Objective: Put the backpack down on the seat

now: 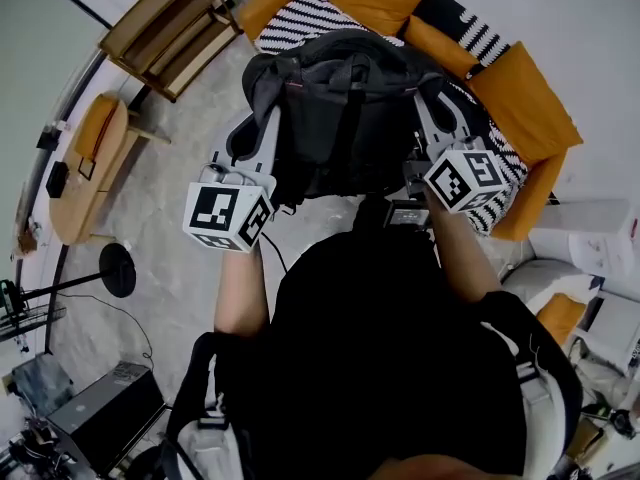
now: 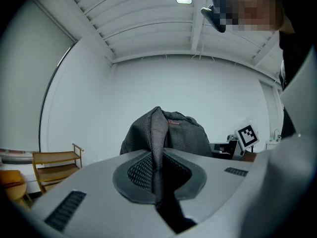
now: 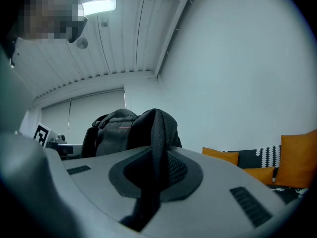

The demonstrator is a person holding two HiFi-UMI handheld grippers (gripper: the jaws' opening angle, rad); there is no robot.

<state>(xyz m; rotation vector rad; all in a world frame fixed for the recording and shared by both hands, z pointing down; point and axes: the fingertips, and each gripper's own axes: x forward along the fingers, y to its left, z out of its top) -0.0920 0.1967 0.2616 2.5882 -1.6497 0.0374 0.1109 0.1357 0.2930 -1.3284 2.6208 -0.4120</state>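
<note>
**Fingers clamped on both straps, backpack not yet down**

Fingers of the left gripper (image 2: 159, 180) are pressed together on a mesh shoulder strap (image 2: 157, 133). Those of the right gripper (image 3: 154, 177) pinch the other strap (image 3: 159, 133) the same way. Each strap runs up out of the pads to the dark grey backpack (image 1: 340, 108). In the head view the backpack sits between the two grippers, in front of the person and over the near part of the orange sofa (image 1: 525, 103) with its black-and-white zigzag seat (image 1: 300, 23). No view shows whether its bottom already touches the seat.

The main risk is an early or uneven release. The load seems to hang from two narrow pinches on padded mesh, which can creep through the pads under weight. If one strap slips first, the bag would likely swing towards the other gripper and twist.

The bag also looks closer to the seat's front edge than to the backrest. Let go there, it could tip forward and slide to the floor (image 1: 170, 258). Carrying it further over the seat before lowering would lessen that.

A soft bag set down on its narrow base may slump sideways once the straps go slack. A loose strap could also snag on a finger as the grippers pull away and drag the bag back off the cushion.
</note>
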